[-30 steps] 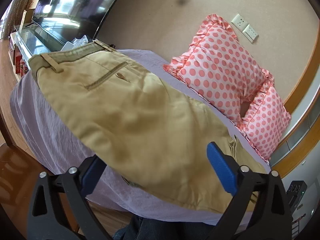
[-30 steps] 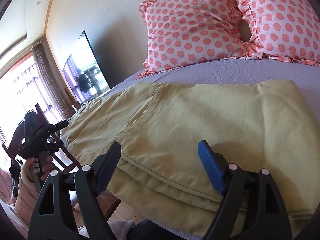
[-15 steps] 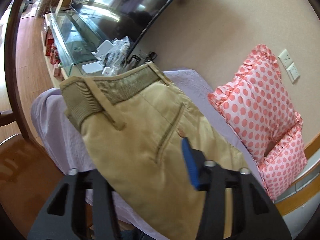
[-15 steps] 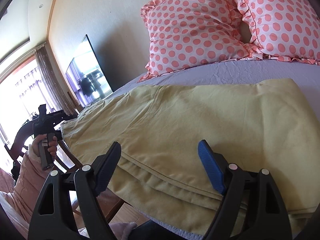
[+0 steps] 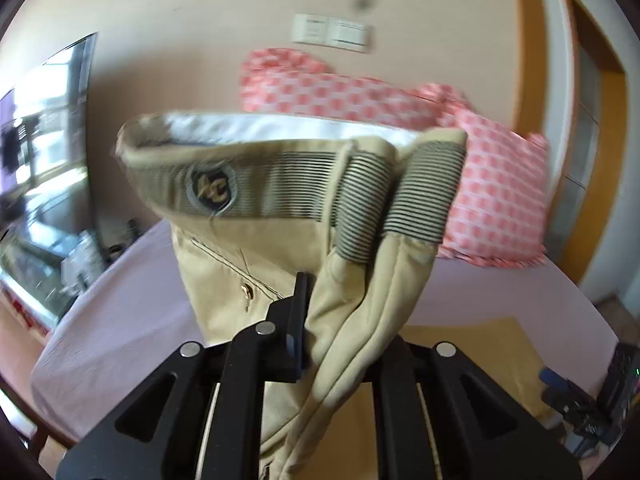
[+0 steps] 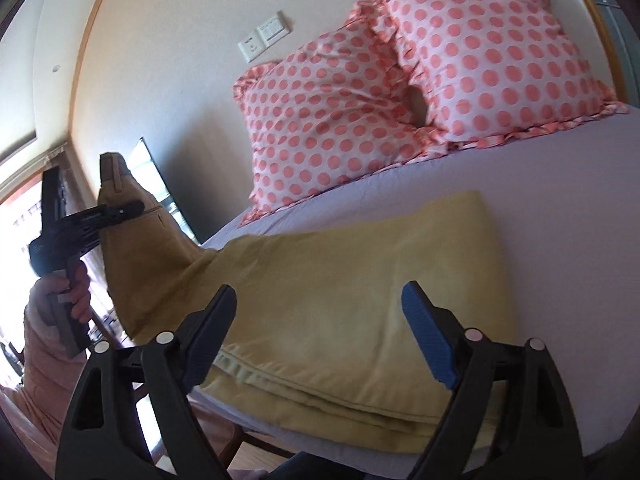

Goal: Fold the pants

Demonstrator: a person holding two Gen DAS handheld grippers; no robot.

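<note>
Tan pants [image 6: 340,300] lie on a lavender bed [image 6: 560,200], legs folded near the front edge. My left gripper [image 5: 316,320] is shut on the pants' waist end [image 5: 288,184] and holds it up off the bed; the striped waistband faces the camera. In the right wrist view the left gripper [image 6: 132,208] shows at the left, lifting the waist end [image 6: 136,216]. My right gripper [image 6: 320,332] is open and empty, just above the folded legs near the bed's front edge.
Two pink polka-dot pillows [image 6: 400,92] lean against the wall at the head of the bed. A TV [image 6: 160,184] and a glass cabinet [image 5: 36,248] stand to the left. Wall sockets [image 6: 264,36] sit above the pillows.
My left gripper has shut on the waist end and lifted it off the bed, swinging toward the pillows. The right gripper has stayed open over the legs.
</note>
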